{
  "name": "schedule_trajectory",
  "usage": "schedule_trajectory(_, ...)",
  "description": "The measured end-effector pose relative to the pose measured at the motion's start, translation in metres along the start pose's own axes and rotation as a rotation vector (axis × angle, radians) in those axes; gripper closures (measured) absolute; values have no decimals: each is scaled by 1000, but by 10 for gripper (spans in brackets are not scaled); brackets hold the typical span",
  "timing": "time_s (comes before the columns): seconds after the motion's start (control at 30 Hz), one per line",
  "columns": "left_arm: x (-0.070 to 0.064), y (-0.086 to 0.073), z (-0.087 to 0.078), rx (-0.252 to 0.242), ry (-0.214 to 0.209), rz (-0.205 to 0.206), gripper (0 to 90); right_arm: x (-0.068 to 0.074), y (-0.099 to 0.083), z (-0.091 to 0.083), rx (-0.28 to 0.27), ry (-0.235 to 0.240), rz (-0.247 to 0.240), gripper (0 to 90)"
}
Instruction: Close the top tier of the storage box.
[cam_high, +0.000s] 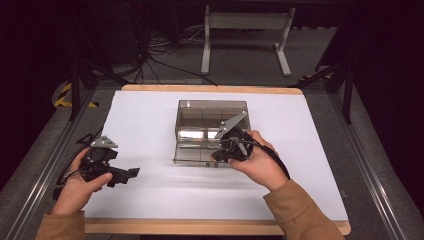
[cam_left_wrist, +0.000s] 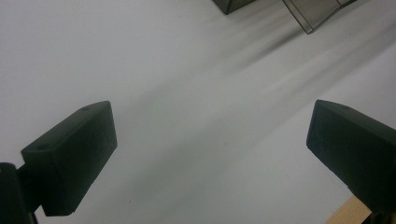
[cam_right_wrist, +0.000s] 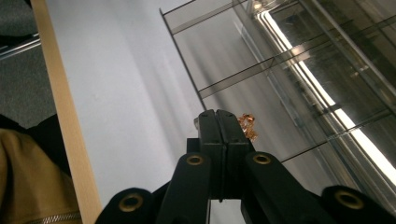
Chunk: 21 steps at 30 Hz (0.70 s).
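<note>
Copper-coloured scrap (cam_right_wrist: 246, 126), small and crinkled, pinched between the right gripper (cam_right_wrist: 219, 122) jaws, clenched flat together at centre frame of the right gripper view. Just beyond, clear divided box (cam_right_wrist: 299, 79) with its open lid lying on the white bench (cam_right_wrist: 121, 93), scrap hanging over a lid compartment near the front edge. In the high view, right gripper (cam_high: 227, 152) at the box's (cam_high: 210, 117) lower right corner, centre of frame, wrapped by the right hand (cam_high: 260, 162). Left gripper (cam_left_wrist: 210, 140) jaws released, spread wide over bare bench, grasping nothing; box corner at upper right of that view. In the high view, left gripper (cam_high: 131, 173) lower left, well apart from the box, held by the left hand (cam_high: 75, 187).
</note>
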<state>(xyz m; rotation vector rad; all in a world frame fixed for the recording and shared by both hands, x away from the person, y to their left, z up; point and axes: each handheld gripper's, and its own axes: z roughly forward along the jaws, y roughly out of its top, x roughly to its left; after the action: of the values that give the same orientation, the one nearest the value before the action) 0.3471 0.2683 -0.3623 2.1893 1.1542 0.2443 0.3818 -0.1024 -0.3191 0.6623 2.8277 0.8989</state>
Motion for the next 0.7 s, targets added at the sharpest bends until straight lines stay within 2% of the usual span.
schedule_trajectory(0.27, 0, 1, 1, -1, 2, 0, 24, 8, -6, 0, 66, 30, -35, 900)
schedule_trajectory(0.47, 0, 1, 0, -2, 1, 4, 24, 10, -12, 0, 89, 54, -55, 900)
schedule_trajectory(0.7, -1, 1, 0, 2, 2, 5, 24, 13, -16, 5, 151, 84, -83, 900)
